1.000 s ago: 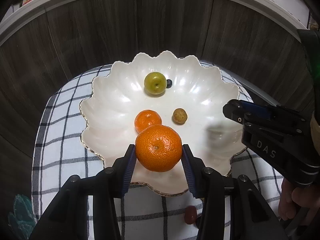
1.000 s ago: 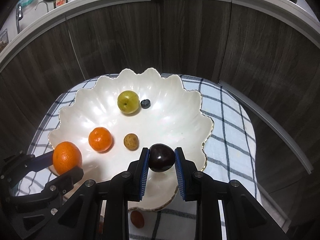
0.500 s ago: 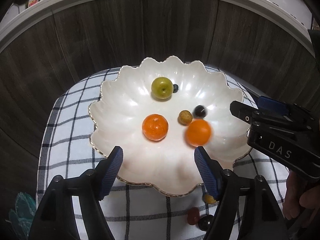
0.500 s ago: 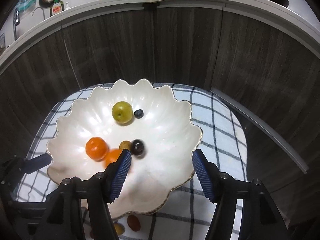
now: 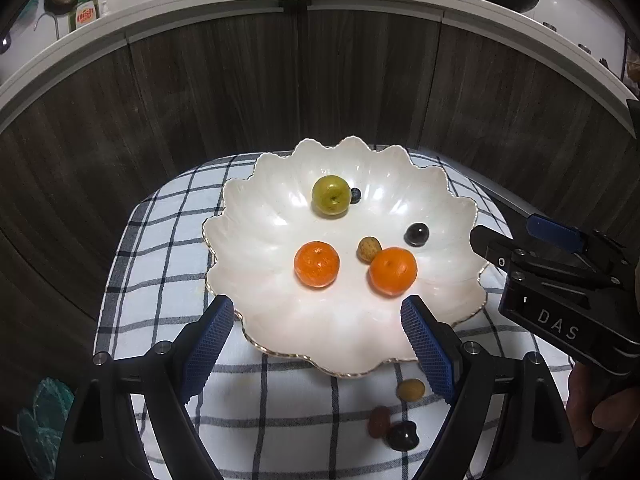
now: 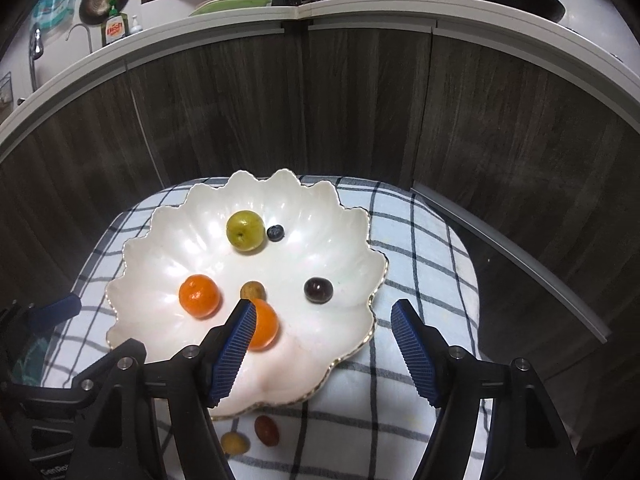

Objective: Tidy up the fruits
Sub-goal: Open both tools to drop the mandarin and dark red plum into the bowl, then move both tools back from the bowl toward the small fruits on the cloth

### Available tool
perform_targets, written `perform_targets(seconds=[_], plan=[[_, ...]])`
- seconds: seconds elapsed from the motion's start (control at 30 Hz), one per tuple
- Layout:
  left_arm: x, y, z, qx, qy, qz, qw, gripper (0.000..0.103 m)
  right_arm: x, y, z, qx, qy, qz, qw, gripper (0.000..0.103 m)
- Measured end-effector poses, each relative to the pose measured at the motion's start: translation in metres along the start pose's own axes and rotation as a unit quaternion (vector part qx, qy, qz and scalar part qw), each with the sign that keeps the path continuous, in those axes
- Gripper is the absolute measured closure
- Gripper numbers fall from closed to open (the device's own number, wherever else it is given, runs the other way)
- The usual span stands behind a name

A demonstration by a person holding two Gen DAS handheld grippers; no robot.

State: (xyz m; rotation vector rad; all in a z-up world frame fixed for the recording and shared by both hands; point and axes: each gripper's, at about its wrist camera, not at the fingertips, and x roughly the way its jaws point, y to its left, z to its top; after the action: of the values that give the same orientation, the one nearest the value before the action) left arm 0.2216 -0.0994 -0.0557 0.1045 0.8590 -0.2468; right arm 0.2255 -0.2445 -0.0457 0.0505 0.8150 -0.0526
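Left claw point(image 5: 316, 334) is empty, its jaws opening wide above the near rim of the white bowl point(image 5: 256, 248). Right claw point(image 6: 324, 334) is likewise empty and opening. The bowl sits on a checked cloth point(image 5: 160, 248) and holds 2 oranges point(image 5: 317, 264), 1 green fruit point(image 5: 330, 195), 1 dark plum point(image 5: 417, 234), 1 blueberry point(image 5: 355, 195) and 1 small brown fruit point(image 5: 368, 249). 3 small fruits point(image 5: 410, 390) lie on the cloth just in front of the bowl.
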Motion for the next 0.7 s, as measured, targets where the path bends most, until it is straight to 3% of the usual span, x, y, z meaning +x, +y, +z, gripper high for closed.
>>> perform_targets(seconds=[0.7], plan=[[-0.036,-0.019,-0.027,-0.007,-0.008,0.004,0.9999,0.017,-0.038,-0.008,-0.025,-0.007,-0.010,0.001,1.000,0.032]])
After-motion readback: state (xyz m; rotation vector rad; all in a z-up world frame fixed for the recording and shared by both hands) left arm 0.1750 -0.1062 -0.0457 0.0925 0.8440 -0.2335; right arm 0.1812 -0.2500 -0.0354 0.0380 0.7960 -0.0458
